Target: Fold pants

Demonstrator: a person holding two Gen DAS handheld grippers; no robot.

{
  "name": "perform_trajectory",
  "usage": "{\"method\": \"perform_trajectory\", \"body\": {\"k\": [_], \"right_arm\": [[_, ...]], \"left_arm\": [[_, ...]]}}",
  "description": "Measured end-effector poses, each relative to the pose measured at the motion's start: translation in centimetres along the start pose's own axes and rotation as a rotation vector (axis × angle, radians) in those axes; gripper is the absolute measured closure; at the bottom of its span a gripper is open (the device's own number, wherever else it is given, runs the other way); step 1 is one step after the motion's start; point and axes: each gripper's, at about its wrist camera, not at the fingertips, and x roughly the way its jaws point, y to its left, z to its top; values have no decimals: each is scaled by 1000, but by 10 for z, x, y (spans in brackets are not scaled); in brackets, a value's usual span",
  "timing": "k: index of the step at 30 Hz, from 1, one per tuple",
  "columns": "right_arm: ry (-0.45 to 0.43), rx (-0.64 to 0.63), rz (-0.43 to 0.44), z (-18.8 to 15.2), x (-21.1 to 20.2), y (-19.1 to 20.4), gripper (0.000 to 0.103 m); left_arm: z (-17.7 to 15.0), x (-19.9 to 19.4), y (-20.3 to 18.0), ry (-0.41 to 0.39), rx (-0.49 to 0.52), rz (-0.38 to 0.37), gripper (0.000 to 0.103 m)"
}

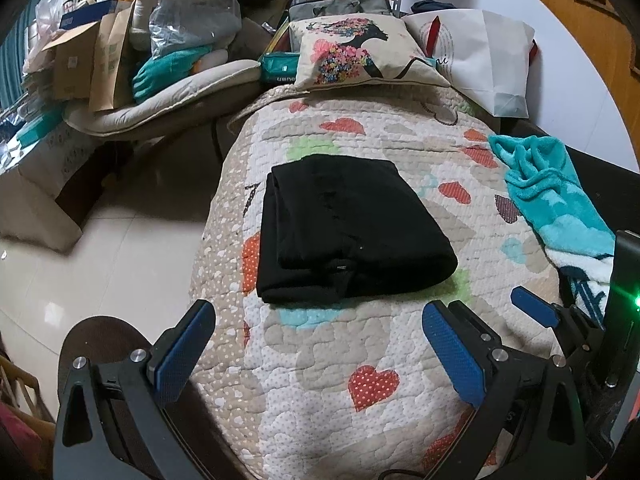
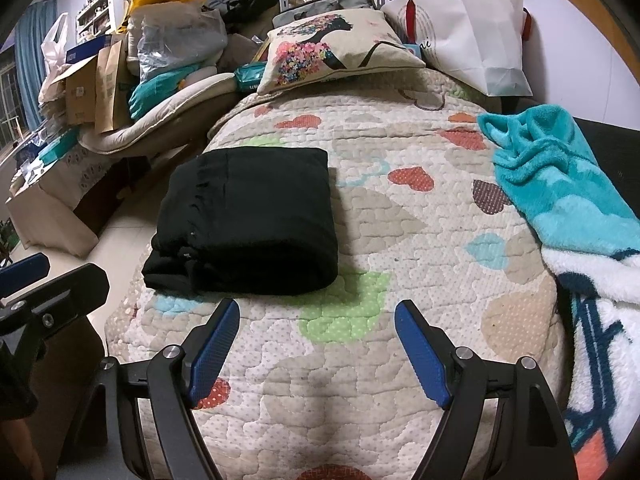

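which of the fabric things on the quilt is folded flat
The black pants, a neat squared stack on the quilt's left side. The teal blanket lies rumpled at the right edge.

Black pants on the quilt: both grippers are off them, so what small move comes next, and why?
Probably none beyond drawing both grippers back. The black pants already lie as a compact folded stack on the quilt, and the left gripper and right gripper are open, empty and short of them.

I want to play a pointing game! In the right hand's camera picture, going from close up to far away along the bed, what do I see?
right gripper → green heart patch → folded black pants → flowery pillow
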Motion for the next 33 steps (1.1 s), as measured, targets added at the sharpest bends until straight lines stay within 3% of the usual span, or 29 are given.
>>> {"method": "perform_trajectory", "body": {"k": [12, 18, 24, 33], "right_arm": [[55, 20, -2, -3, 14, -1, 19], [89, 65, -20, -3, 24, -10, 19], [130, 114, -26, -4, 35, -18, 19], [145, 116, -22, -4, 41, -18, 19]], "left_arm": [[-5, 31, 10, 91, -41, -26, 0], [-17, 74, 29, 251, -133, -53, 0], [-31, 109, 31, 395, -146, -63, 0], [-37, 119, 21, 412, -111, -38, 0]]}}
